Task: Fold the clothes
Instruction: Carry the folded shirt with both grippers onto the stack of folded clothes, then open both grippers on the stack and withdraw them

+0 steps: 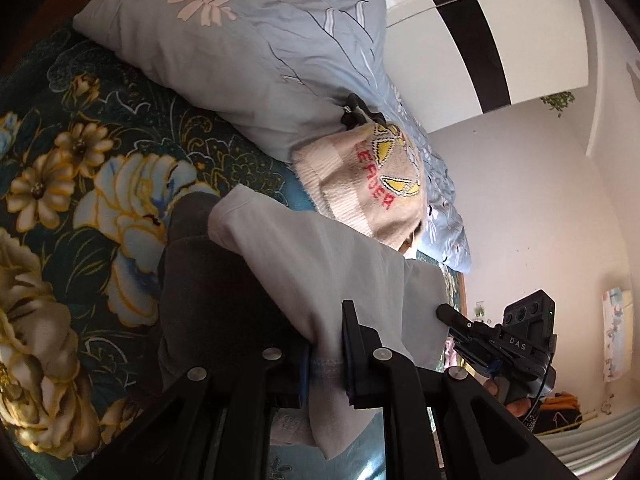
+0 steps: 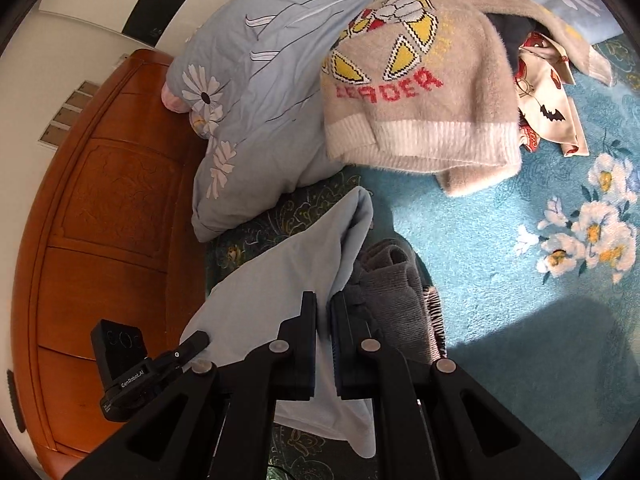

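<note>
A pale blue garment [image 1: 320, 264] hangs lifted over the bed, pinched at two places. My left gripper [image 1: 326, 356] is shut on its hemmed edge. My right gripper [image 2: 322, 320] is shut on another edge of the same pale blue garment [image 2: 272, 292]. Across the cloth, the other gripper's finger [image 1: 452, 316] touches the garment's far corner, and in the right wrist view the left gripper's finger [image 2: 194, 342] shows at its lower left. A grey folded garment [image 2: 394, 288] lies under the cloth. A beige knitted sweater [image 2: 420, 92] with red letters lies beyond.
A light blue flowered quilt [image 2: 260, 92] is heaped at the bed's head, against a brown wooden headboard [image 2: 112, 208]. A cream printed garment [image 2: 548, 104] sticks out beside the sweater. The teal flowered bedspread [image 2: 500, 240] stretches to the right. White wardrobe doors [image 1: 520, 32] stand behind.
</note>
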{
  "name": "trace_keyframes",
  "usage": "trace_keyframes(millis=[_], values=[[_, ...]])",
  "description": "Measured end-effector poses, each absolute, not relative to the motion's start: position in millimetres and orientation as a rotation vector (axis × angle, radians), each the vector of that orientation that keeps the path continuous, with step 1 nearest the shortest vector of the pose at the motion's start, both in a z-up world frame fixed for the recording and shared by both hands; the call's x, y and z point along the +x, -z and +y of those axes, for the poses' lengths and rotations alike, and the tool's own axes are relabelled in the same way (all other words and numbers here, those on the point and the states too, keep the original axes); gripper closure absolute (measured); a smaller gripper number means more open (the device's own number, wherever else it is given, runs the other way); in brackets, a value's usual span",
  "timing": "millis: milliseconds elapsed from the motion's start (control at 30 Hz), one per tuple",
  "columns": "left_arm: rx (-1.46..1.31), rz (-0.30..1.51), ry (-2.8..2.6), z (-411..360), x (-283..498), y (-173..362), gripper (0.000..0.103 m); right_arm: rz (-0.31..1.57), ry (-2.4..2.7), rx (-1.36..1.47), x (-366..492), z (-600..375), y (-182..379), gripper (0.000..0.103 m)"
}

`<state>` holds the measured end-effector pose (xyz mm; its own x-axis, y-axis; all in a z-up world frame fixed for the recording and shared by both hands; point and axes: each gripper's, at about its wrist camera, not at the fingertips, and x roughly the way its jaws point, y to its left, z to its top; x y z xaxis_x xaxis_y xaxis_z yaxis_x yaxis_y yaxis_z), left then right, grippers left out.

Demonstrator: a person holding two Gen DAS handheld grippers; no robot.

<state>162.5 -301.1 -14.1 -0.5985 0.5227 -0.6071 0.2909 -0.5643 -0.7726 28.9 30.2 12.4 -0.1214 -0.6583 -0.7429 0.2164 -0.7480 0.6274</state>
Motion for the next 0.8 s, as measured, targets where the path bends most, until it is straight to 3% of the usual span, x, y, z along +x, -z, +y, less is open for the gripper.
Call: trace_keyframes(millis=[167,300,400,667,800], values=[[-1.390,-1.418,-2.292,-305.8,161.9,30.7,0.083,-0.490,1.992,1.598,22.3,41.1,2.3,0.094],[-1.444,-1.428,-2.299,-315.8,169.7,29.9,0.048,-0.522,2.019,1.579,22.7,56.8,0.8,0.094],[-1.406,-1.414,-2.379,-327.7,179.8,13.4,0.047,-0.517,2.036,1.547,27.4,59.5,-6.0,0.094],[-1.389,-0.900,-2.525,-264.9,164.8,-26.3,0.047,-0.379,1.978,1.455,58.0,24.2,-20.3,0.092],[-1.493,-0.797,-2.522,-243.6,159.1,-8.8,0.047,-0.219,1.963,1.467,75.1,8.4,-9.2,0.084]])
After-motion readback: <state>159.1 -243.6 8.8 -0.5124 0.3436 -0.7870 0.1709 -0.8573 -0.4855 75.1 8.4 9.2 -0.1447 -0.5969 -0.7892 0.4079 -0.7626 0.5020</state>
